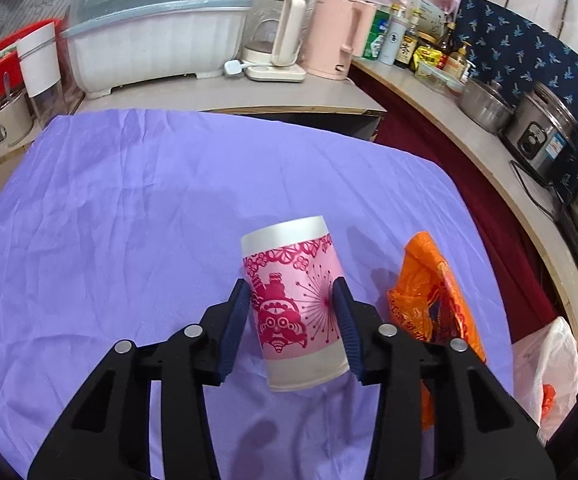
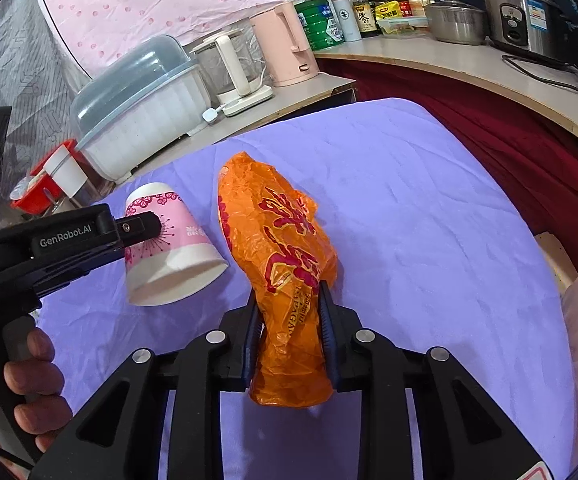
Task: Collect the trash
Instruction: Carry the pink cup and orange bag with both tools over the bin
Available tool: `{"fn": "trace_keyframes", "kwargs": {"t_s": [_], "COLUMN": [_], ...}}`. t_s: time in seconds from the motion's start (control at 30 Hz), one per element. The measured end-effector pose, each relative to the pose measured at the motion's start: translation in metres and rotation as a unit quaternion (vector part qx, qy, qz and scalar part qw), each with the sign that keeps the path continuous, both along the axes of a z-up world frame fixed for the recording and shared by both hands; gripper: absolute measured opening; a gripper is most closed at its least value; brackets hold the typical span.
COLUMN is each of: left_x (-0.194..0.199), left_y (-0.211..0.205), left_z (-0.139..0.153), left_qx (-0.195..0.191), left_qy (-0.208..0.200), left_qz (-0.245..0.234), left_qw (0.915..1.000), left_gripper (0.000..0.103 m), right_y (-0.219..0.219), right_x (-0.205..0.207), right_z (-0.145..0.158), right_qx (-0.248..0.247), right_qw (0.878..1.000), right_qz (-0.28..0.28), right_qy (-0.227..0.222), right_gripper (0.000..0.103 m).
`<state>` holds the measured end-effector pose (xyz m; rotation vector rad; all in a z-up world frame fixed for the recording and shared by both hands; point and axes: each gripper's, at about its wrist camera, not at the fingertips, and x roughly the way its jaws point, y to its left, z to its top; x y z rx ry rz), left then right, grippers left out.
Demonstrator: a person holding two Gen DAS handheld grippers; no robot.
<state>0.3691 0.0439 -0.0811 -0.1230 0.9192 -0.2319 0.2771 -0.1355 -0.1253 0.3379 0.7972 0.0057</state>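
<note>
The paper cup (image 1: 295, 304) lies on its side on the purple cloth (image 1: 129, 208), with the open mouth turned toward the near edge and the closed bottom toward the far edge. It is white with a pink band and dark pink drawings. The left gripper (image 1: 293, 312) is clamped on it: one blue pad presses each side of the pink band. In the right wrist view the same cup (image 2: 169, 248) is seen from the side, and the person's hand (image 2: 29, 380) holds the black handle of the left gripper.

Just beside the cup, toward the right edge of the cloth, lies an orange plastic bag (image 2: 277, 248) with red printed characters. It is crumpled and long in shape. The right gripper (image 2: 289, 332) is closed on the near end of this bag, and the plastic is squeezed between the two blue pads. The far end of the bag rests on the cloth.

Beyond the right edge of the cloth a white plastic bag (image 1: 549, 368) is partly visible.

Behind the far edge of the cloth stands a counter (image 1: 217, 92). On it are a covered dish rack (image 1: 153, 28), a white glass kettle (image 1: 277, 36) and a pink kettle (image 1: 333, 36). A longer counter at the right carries bottles, a steel pot (image 1: 485, 104) and a rice cooker (image 1: 545, 136).
</note>
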Motion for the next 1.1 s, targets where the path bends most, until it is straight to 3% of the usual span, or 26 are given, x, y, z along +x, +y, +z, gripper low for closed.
{"fn": "trace_keyframes", "kwargs": {"t_s": [0.17,0.5,0.6,0.67,0.8,1.1], "left_x": [-0.003,0.012,0.015,0.015,0.005,-0.029], "left_y": [-0.009,-0.016,-0.019,-0.022,-0.031,-0.036], "left_z": [-0.003,-0.029,-0.038,-0.042,-0.033,0.006], "left_qx": [0.011,0.008,-0.023,-0.038,-0.012,-0.005], "left_qy": [0.003,0.036,0.05,0.061,0.04,0.007], "left_qz": [0.002,0.011,-0.005,-0.012,-0.019,-0.029], "left_qw": [0.9999,0.9993,0.9984,0.9974,0.9989,0.9995], "left_gripper": [0.042,0.066,0.066,0.056,0.052,0.052], "right_y": [-0.008,-0.017,-0.02,-0.02,-0.023,-0.037], "right_x": [-0.011,-0.013,-0.009,-0.008,-0.011,-0.035], "right_z": [0.009,0.008,0.002,0.0,0.001,0.032], "right_qx": [0.007,0.007,0.01,0.012,0.012,0.012], "right_qw": [1.0,1.0,1.0,1.0,1.0,0.999], "right_qz": [-0.006,-0.009,-0.012,-0.014,-0.016,-0.028], "right_qy": [-0.003,-0.003,0.001,0.004,0.002,-0.029], "right_gripper": [0.025,0.025,0.025,0.025,0.025,0.025]}}
